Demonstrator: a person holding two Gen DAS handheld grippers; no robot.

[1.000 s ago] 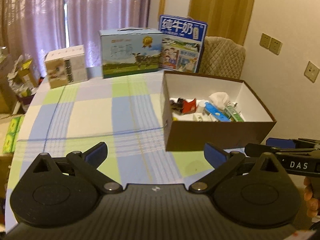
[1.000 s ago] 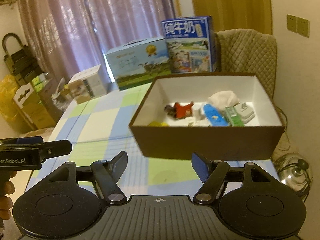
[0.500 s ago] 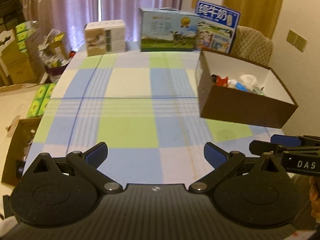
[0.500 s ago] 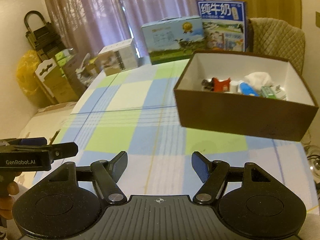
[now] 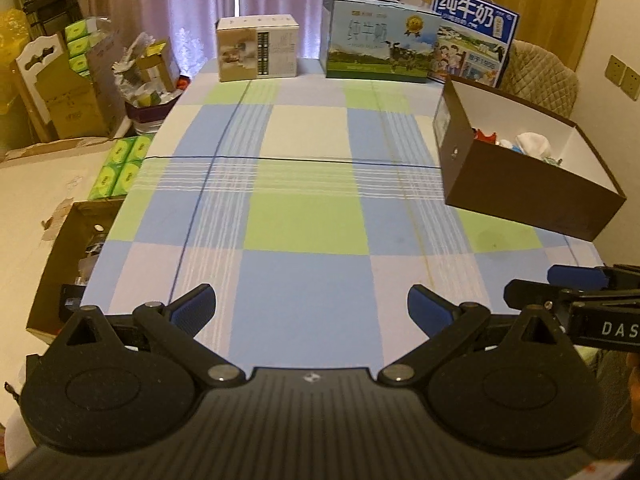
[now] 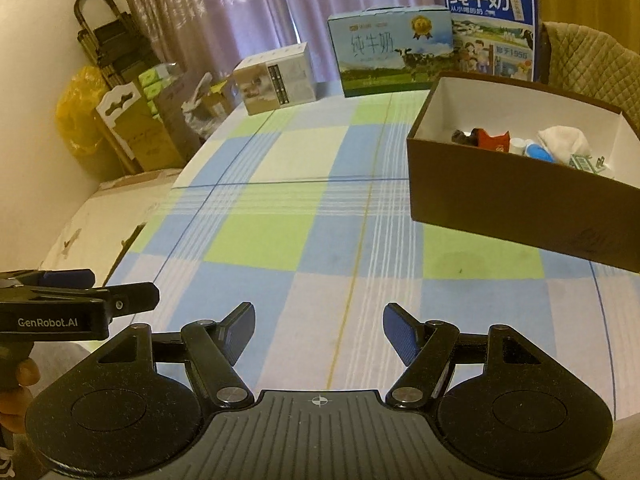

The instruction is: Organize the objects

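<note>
A brown box [image 5: 532,196] [image 6: 516,208] with a white inside sits on the right of the checked tablecloth [image 5: 304,216] [image 6: 304,240]. In it lie several small items: a red packet [image 6: 493,140], a white crumpled tissue [image 6: 562,138], a blue tube and a green pack. My left gripper [image 5: 311,307] hangs open over the table's near edge with nothing between its fingers. My right gripper [image 6: 319,326] is open too, empty, near the front edge. Each gripper shows at the side of the other's view.
Three cartons stand along the far edge: a beige one [image 5: 258,50], a light-blue milk carton [image 5: 376,48] and a dark-blue milk carton [image 5: 474,36]. A quilted chair [image 5: 540,80] stands behind the brown box. Cardboard boxes and green packs [image 5: 120,168] crowd the floor at left.
Both grippers have pulled back and up from the brown box toward the table's near edge, so more of the tablecloth shows. Both stay open and empty.
</note>
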